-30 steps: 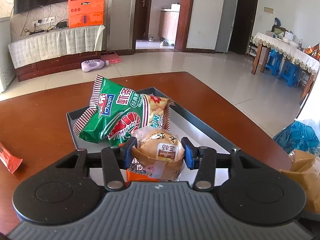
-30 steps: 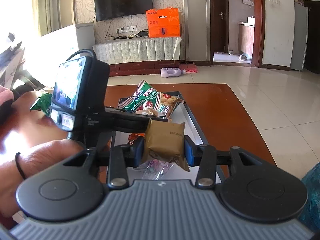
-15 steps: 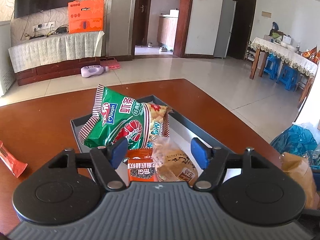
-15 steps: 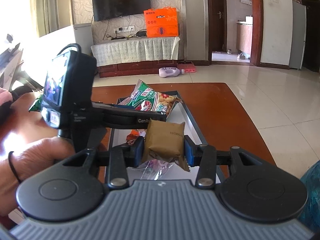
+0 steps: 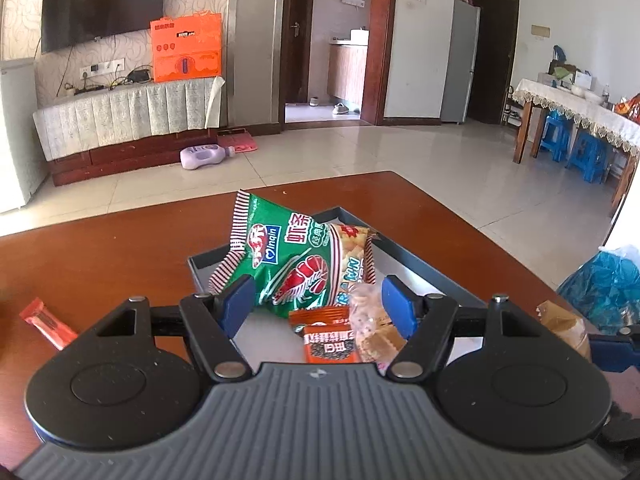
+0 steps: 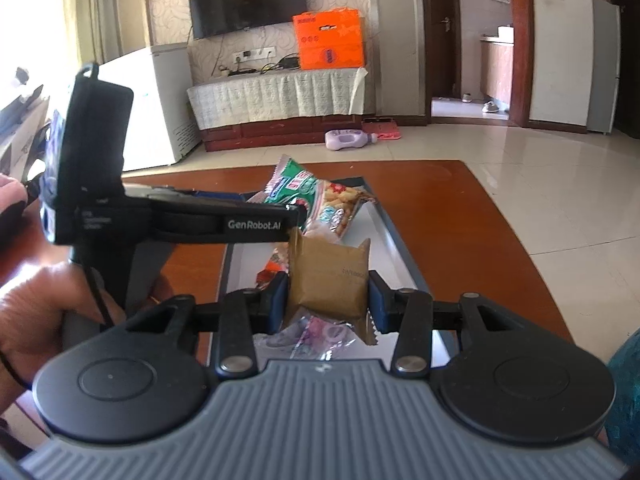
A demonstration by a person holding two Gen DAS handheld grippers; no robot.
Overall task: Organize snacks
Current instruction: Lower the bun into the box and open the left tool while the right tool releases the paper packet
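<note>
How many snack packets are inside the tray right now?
4 that I can see: the green shrimp chips bag, the yellow cracker packet beside it, the small orange packet and the clear-wrapped bun near the front of the tray. More may hide underneath.

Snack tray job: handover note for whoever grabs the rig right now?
Left gripper: open, jaws have just been opening, nothing gripped; the clear-wrapped bun lies in the tray.
Right gripper: shut on brown packet, above the tray.
In tray: green shrimp-chip bag, cracker bag, small orange packet.
Left: place brown packet; red bar is on the table outside the tray.
</note>
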